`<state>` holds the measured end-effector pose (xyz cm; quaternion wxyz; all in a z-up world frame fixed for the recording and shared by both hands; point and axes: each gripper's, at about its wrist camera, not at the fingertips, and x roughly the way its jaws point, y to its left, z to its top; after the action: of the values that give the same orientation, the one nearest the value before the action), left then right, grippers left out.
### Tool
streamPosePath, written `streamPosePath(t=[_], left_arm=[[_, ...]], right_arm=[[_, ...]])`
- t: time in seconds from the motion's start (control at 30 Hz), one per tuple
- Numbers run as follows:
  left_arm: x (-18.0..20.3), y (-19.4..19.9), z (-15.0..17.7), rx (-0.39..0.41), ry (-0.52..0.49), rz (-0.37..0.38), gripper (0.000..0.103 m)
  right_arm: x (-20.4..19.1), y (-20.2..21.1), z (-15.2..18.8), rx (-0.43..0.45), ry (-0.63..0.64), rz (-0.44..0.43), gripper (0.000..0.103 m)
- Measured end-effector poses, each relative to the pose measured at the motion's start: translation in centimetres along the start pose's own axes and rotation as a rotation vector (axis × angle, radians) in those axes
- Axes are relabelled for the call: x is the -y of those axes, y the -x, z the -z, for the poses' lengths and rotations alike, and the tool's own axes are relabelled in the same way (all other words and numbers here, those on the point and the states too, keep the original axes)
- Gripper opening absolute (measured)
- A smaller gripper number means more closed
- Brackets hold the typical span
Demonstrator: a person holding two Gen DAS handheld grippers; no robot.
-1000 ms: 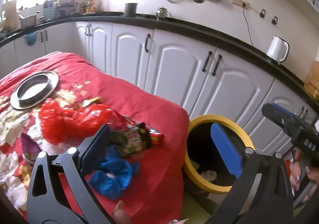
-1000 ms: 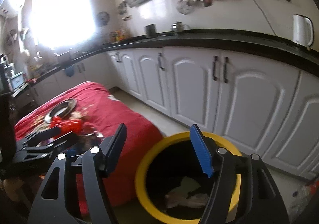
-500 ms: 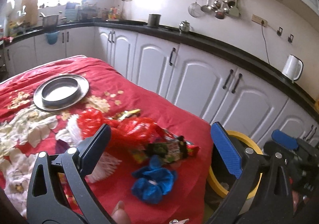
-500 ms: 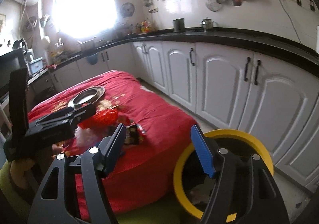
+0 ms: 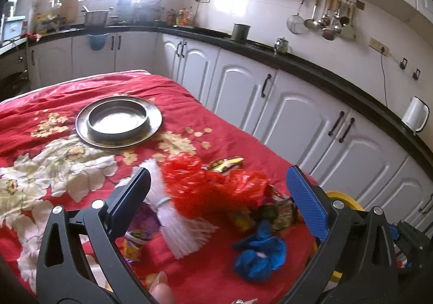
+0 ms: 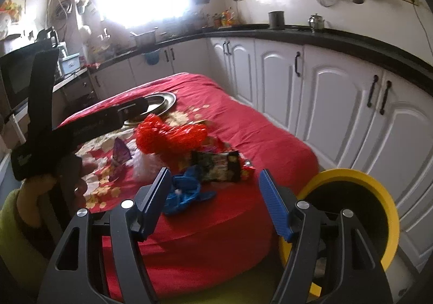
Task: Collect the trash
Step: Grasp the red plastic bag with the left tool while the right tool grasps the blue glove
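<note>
Trash lies in a heap on the red cloth of the table (image 5: 205, 93): a crumpled red plastic bag (image 5: 211, 187) (image 6: 167, 136), a crumpled blue piece (image 5: 259, 252) (image 6: 186, 190), a dark snack wrapper (image 6: 219, 163) (image 5: 273, 212), a white bundle (image 5: 173, 212), a purple packet (image 6: 120, 152) and a gold wrapper (image 5: 226, 164). My left gripper (image 5: 219, 198) hovers open over the heap, nothing between its fingers. My right gripper (image 6: 215, 201) is open and empty, short of the table's near edge, facing the blue piece. The yellow-rimmed bin (image 6: 360, 209) (image 5: 341, 201) stands on the floor right of the table.
A steel bowl on a steel plate (image 5: 119, 120) (image 6: 159, 101) sits at the far side of the table. White cabinets (image 5: 292, 114) under a black counter run behind and to the right. A person's hand (image 6: 78, 177) holds the left gripper's handle.
Both views swung left, from the bin toward the table. The trash heap now sits between the left gripper's fingers in view; the bin has slid to the right edge. Both grippers stayed open.
</note>
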<state>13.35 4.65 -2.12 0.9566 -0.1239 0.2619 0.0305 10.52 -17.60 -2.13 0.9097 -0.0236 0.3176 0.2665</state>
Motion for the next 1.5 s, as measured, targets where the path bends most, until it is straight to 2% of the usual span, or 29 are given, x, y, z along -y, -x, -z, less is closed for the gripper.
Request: streamPosePath(t=[0.37, 0.5, 0.63, 0.8, 0.9, 0.97, 1.07, 1.17, 1.27, 1.33, 1.5], left_arm=[[-2.7, -1.6, 0.1, -0.035, 0.02, -0.023, 0.092], [-3.1, -3.2, 0.1, -0.083, 0.028, -0.005, 0.082], [-2.9, -4.4, 0.1, -0.114, 0.016, 0.0, 0.08], [-2.6, -6.0, 0.2, -0.162, 0.0, -0.009, 0.07], [-2.4, -6.7, 0.5, -0.185, -0.005, -0.011, 0.061], [-2.3, -6.7, 0.7, -0.189, -0.007, -0.01, 0.051], [-2.3, -6.7, 1.0, -0.199, -0.003, -0.004, 0.037], [-2.2, -6.5, 1.2, -0.199, -0.004, 0.001, 0.023], [-2.1, -6.0, 1.2, -0.19, -0.005, 0.011, 0.014], [-2.2, -5.5, 1.1, -0.175, 0.004, 0.015, 0.013], [-2.5, -3.7, 0.3, -0.128, 0.03, 0.039, 0.011]], right_arm=[[-1.9, -3.6, 0.0, -0.064, 0.017, -0.062, 0.065], [-2.3, -5.5, 0.1, -0.1, 0.014, -0.082, 0.064], [-2.5, -7.6, 0.4, -0.15, 0.01, -0.097, 0.056], [-2.6, -9.6, 1.2, -0.203, 0.005, -0.105, 0.048], [-2.5, -10.2, 1.7, -0.23, 0.004, -0.111, 0.037], [-2.6, -10.4, 2.0, -0.241, 0.011, -0.118, 0.028], [-2.7, -10.2, 2.4, -0.255, 0.013, -0.131, 0.019], [-2.8, -9.8, 2.6, -0.261, 0.02, -0.143, 0.014], [-2.9, -9.4, 2.7, -0.265, 0.021, -0.163, 0.009], [-3.0, -9.1, 2.5, -0.263, 0.023, -0.173, 0.002], [-3.3, -8.0, 2.1, -0.251, 0.034, -0.2, 0.001]])
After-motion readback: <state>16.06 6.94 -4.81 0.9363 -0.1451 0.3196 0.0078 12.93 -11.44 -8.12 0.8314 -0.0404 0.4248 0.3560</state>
